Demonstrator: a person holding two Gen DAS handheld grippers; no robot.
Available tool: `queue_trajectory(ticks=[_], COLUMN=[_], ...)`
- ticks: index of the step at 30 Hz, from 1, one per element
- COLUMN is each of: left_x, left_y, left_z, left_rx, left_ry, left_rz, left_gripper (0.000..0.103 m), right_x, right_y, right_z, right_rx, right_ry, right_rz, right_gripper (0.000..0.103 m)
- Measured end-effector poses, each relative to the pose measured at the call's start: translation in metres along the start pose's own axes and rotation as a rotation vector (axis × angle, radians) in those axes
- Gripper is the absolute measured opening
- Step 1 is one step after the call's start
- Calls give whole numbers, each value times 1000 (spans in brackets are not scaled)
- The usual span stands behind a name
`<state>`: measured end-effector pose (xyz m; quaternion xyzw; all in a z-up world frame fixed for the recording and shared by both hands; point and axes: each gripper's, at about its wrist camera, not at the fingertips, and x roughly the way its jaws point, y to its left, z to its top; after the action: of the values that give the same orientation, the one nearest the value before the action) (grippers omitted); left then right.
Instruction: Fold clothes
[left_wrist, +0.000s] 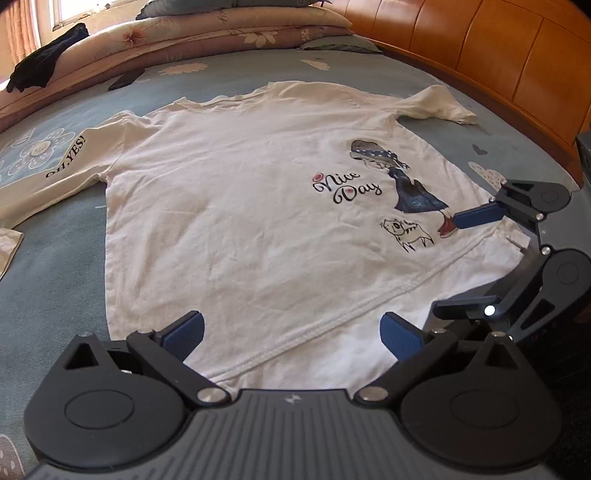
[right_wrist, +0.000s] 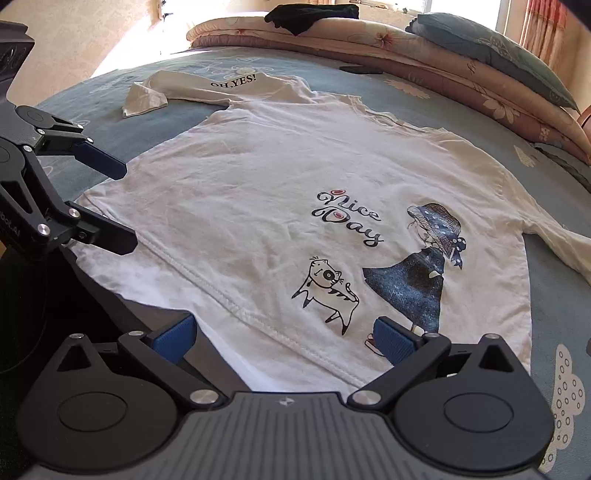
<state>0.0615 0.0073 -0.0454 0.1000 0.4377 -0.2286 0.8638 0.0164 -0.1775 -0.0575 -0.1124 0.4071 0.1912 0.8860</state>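
Observation:
A white long-sleeved shirt (left_wrist: 229, 206) lies spread flat, front up, on the blue bedsheet (left_wrist: 51, 258). It carries a "Nice Day" print with a girl and a cat (right_wrist: 328, 291). One sleeve reads "OH,YES!" (left_wrist: 66, 158). My left gripper (left_wrist: 291, 336) hovers open over the bottom hem, its blue pads (left_wrist: 184, 332) wide apart with nothing between them. My right gripper (right_wrist: 284, 338) is also open at the hem near the cat, holding nothing. Each gripper shows in the other view: the right gripper (left_wrist: 465, 262) at the shirt's corner, the left gripper (right_wrist: 129, 206) at the other corner.
Folded floral quilts (left_wrist: 221, 33) are stacked at the far side of the bed, with a dark garment (left_wrist: 48, 55) draped on them. A flat dark object (left_wrist: 125, 79) lies on the sheet beyond the collar. A wooden headboard (left_wrist: 498, 55) runs along one side.

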Motion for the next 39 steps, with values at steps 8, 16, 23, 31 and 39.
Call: queue_trajectory(ticks=[8,16,23,31,39], left_x=[23,-5,-10,38,30], left_y=[-7,-8,-3,-6,3], left_z=[-22,-39,-12,3,-22], left_rx=[68,128,76,-36,-108], left_ry=[84,119,19,58,7], left_rz=[0,107,110,81,76], left_gripper=[102,102,102,102,102], right_x=[-27,1,-25,6,-17], right_y=[-19,-29,-43,-90,-87], right_z=[-4,-31,-38,-32,-78], right_rx=[43,153,174,330,323], right_ry=[-78,28,-18,5,-60], right_rz=[91,58,-22,-183,-200], right_gripper=[103,103,103,103,103])
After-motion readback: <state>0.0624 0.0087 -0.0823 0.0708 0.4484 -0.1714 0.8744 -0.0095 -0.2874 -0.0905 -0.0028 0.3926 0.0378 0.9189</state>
